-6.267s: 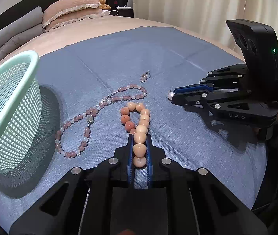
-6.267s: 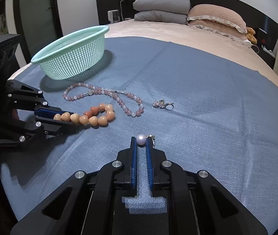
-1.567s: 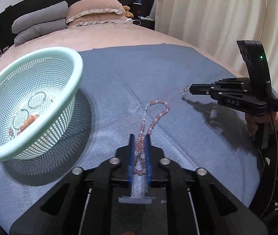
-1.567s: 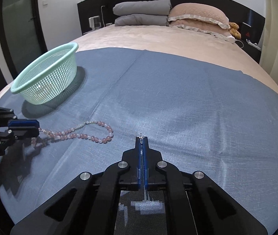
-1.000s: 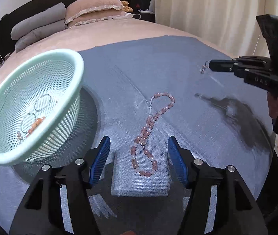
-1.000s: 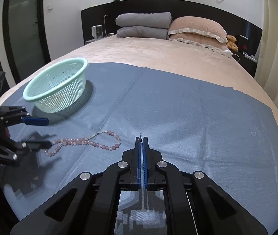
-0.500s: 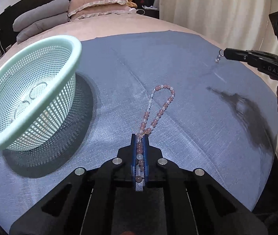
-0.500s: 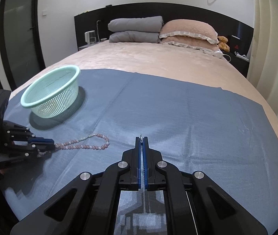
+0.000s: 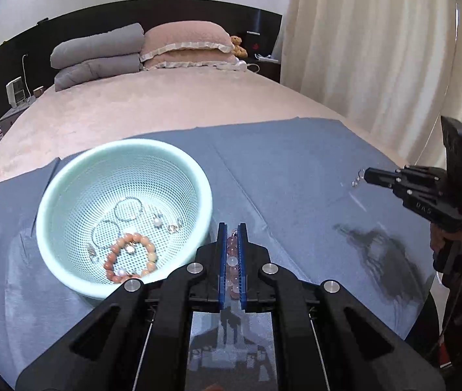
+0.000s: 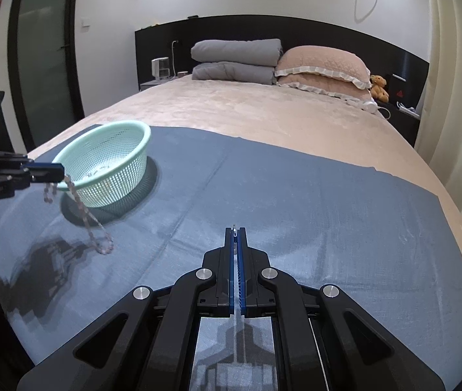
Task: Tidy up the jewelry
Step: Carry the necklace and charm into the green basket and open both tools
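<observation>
Leftmost, mint mesh basket (image 9: 68,202) sits on the blue cloth (image 9: 296,163) spread over the bed (image 9: 166,104). Inside it: orange bead bracelet (image 9: 130,257), two thin wire hoops (image 9: 128,210), a pearl piece (image 9: 157,221) and some small metal bits too fine to name.

Just right of the basket rim, left tool (image 9: 232,238) has its blue pads pressed together on the pink bead necklace (image 9: 232,262); beads show stacked between the pads in the left wrist view. From the right wrist view the same left tool (image 10: 60,172) is held above the cloth in front of the basket, the necklace (image 10: 84,210) hanging from its tip in a long strand. Lower loop seems to touch the cloth, though blur makes that uncertain.

Centre: bare blue cloth with a crease running away from the camera.

Far right in the left wrist view, right tool (image 9: 365,175) is held in a hand (image 9: 439,239), tip well above the cloth, pinching a small silver ring-like trinket (image 9: 357,181) that dangles from it. In its own view the right tool (image 10: 236,233) is pressed tight, only a sliver of metal poking out at the tip.

Background: grey folded quilts (image 10: 236,60), pink pillows (image 10: 324,68), black headboard (image 10: 394,55).
</observation>
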